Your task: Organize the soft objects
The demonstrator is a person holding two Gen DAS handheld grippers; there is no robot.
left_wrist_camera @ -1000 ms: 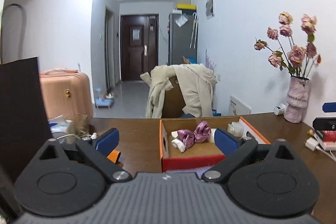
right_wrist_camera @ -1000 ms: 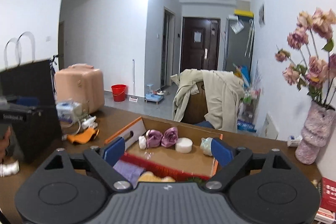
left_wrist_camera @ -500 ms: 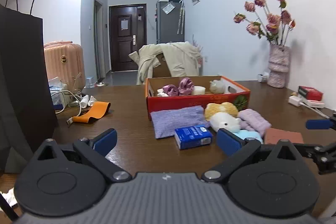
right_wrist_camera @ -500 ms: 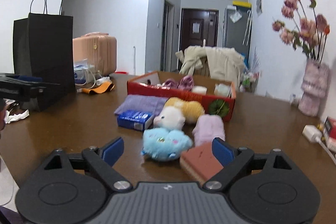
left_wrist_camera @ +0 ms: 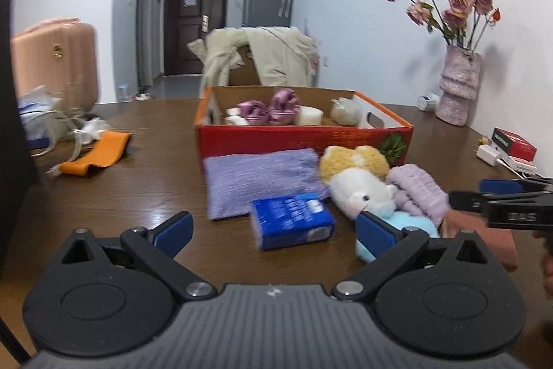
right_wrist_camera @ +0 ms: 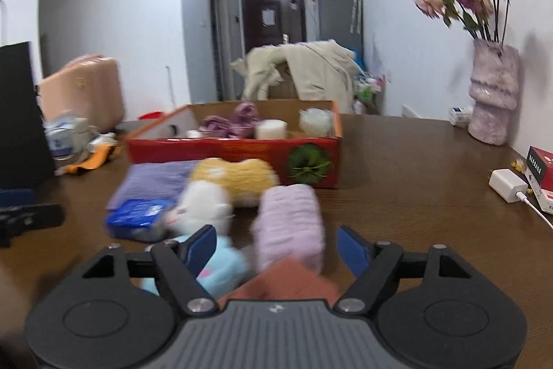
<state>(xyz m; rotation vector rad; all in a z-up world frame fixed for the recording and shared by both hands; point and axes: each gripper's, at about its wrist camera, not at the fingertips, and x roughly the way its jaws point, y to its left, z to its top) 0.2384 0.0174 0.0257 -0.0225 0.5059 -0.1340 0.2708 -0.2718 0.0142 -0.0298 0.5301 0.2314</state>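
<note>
A red cardboard box [left_wrist_camera: 300,140] [right_wrist_camera: 235,151] stands on the brown table and holds purple and white soft items. In front of it lie a purple cloth [left_wrist_camera: 259,178], a blue tissue pack [left_wrist_camera: 293,220] [right_wrist_camera: 134,218], a yellow-and-white plush [left_wrist_camera: 356,178] [right_wrist_camera: 228,182], a lilac rolled towel [left_wrist_camera: 418,192] [right_wrist_camera: 290,223], a light blue plush [left_wrist_camera: 397,230] [right_wrist_camera: 217,268] and a reddish-brown pad [right_wrist_camera: 287,282]. My left gripper [left_wrist_camera: 273,232] is open, just before the tissue pack. My right gripper [right_wrist_camera: 280,249] is open, over the lilac towel and the pad; it also shows in the left wrist view [left_wrist_camera: 501,196].
A vase of pink flowers [left_wrist_camera: 456,85] [right_wrist_camera: 494,102] stands at the right wall. A red box and white charger [left_wrist_camera: 501,151] lie at the right edge. An orange strap [left_wrist_camera: 100,154] and cables lie left, beside a black bag [right_wrist_camera: 20,116]. A coat-draped chair [left_wrist_camera: 262,57] is behind the table.
Both grippers have dropped and moved forward toward the pile of soft things. The right gripper now sits right over the lilac towel and pad. Both stay open.
</note>
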